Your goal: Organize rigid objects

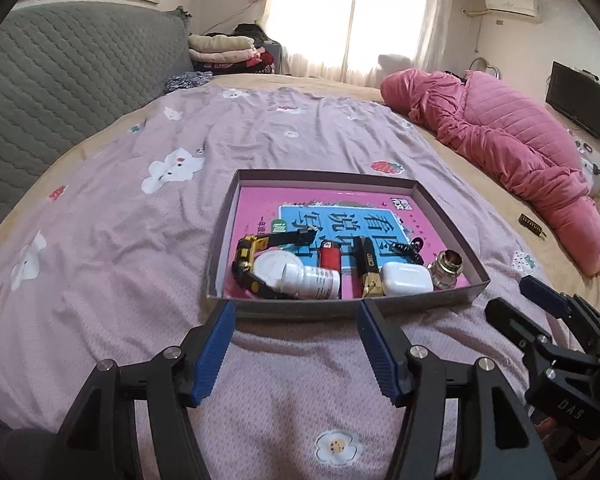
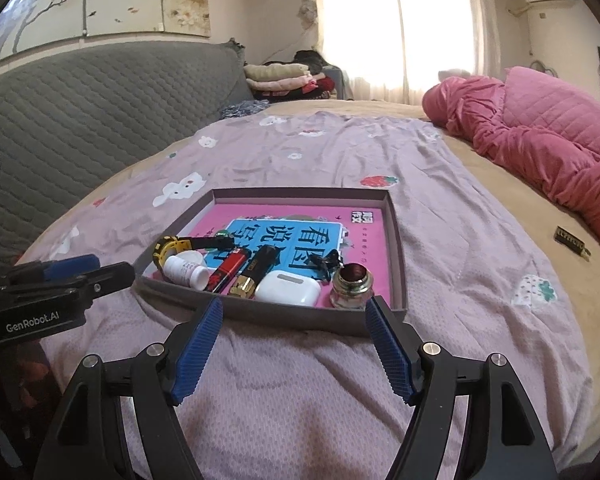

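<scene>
The shallow cardboard tray (image 1: 440,294) lies on the lilac bedspread (image 1: 112,240), just beyond both grippers. A pink book cover (image 1: 260,208) lines its floor. All loose items sit along the near wall. Taking the tray as a clock face with 6 o'clock at the near wall, the black-and-yellow watch (image 1: 246,258) lies at 8 o'clock, with the white pill bottle (image 1: 312,280) on its side at 7 o'clock. The red lighter (image 1: 329,255) and the black-and-gold lighter (image 1: 368,268) lie at 6 o'clock. The white earbud case (image 1: 406,278) lies at 5 o'clock and the metal threaded fitting (image 1: 446,268) stands at 4 o'clock.

Handling, as a judgement: every item is stiff and light. The earbud case and the pill bottle are smooth and likely to slip; grip each across its short axis. The fitting looks the heaviest; grip it on the ribbed collar. The tray walls are thin card and will flex; do not lift by one wall.

The left gripper (image 1: 296,344) has its fingers spread wide with nothing between them. The right gripper (image 2: 294,344) is likewise spread wide and empty.

A small dark item (image 2: 571,240) lies at 3 o'clock, well apart from the tray, near the pink quilt (image 2: 548,140). Judged from this, it remains to be collected.
</scene>
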Demonstrator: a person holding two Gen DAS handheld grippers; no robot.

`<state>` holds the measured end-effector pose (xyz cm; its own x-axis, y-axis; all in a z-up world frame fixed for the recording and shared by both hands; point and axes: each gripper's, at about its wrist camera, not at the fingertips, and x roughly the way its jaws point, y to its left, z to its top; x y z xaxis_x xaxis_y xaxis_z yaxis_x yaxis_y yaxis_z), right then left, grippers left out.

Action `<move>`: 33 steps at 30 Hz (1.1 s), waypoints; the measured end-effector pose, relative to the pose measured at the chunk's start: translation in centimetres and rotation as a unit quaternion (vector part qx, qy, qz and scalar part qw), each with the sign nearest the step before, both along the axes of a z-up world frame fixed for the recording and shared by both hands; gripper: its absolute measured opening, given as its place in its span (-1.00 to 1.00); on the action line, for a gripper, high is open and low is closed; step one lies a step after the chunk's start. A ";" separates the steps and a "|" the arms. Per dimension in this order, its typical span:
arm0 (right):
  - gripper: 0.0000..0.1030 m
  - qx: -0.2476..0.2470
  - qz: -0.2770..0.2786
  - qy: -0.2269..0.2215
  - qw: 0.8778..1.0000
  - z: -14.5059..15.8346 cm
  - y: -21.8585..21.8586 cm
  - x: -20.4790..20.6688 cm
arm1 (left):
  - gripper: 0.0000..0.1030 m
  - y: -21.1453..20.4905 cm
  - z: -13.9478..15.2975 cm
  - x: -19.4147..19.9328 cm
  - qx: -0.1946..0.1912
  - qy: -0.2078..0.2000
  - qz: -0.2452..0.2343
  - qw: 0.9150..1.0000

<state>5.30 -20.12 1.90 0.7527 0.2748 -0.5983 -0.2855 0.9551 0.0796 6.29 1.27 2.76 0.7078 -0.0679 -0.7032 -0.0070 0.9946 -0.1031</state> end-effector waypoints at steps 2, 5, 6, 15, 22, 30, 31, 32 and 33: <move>0.46 0.004 -0.004 0.003 1.000 0.1 0.0 -0.2 | 0.21 -0.1 0.0 -0.3 -0.002 0.002 0.001 1.000; 0.46 0.006 -0.012 0.003 1.000 0.2 -0.3 -0.8 | 0.21 -0.5 -0.1 -1.0 0.004 0.004 0.000 1.000; 0.46 0.007 -0.013 0.003 1.000 0.2 -0.3 -0.8 | 0.21 -0.6 -0.1 -1.2 0.006 0.004 -0.002 1.000; 0.46 0.004 -0.025 0.006 1.000 0.6 -0.4 -2.3 | 0.21 -1.7 -0.2 -2.7 0.019 0.013 -0.006 1.000; 0.46 -0.009 -0.028 -0.001 1.000 0.8 0.2 -3.6 | 0.21 -2.3 -0.5 -4.0 0.021 0.022 -0.013 0.999; 0.46 -0.004 -0.033 0.002 0.999 0.6 0.3 -4.6 | 0.21 -2.0 -0.4 -4.5 0.014 0.022 -0.003 1.000; 0.46 -0.002 -0.034 0.003 0.999 0.6 0.3 -4.6 | 0.21 -1.9 -0.4 -4.5 0.014 0.022 0.000 1.000; 0.46 0.001 -0.032 0.005 0.999 0.5 0.3 -4.7 | 0.21 -1.8 -0.4 -4.4 0.014 0.023 0.002 1.000; 0.46 0.000 -0.031 0.007 1.000 0.4 0.3 -4.6 | 0.21 -1.6 -0.5 -4.4 0.012 0.023 0.004 1.000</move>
<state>0.65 -19.78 2.32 0.7599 0.2277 -0.6089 -0.2249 0.9709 0.0824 1.88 -0.38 2.26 0.6753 -0.0455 -0.7361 -0.0192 0.9967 -0.0792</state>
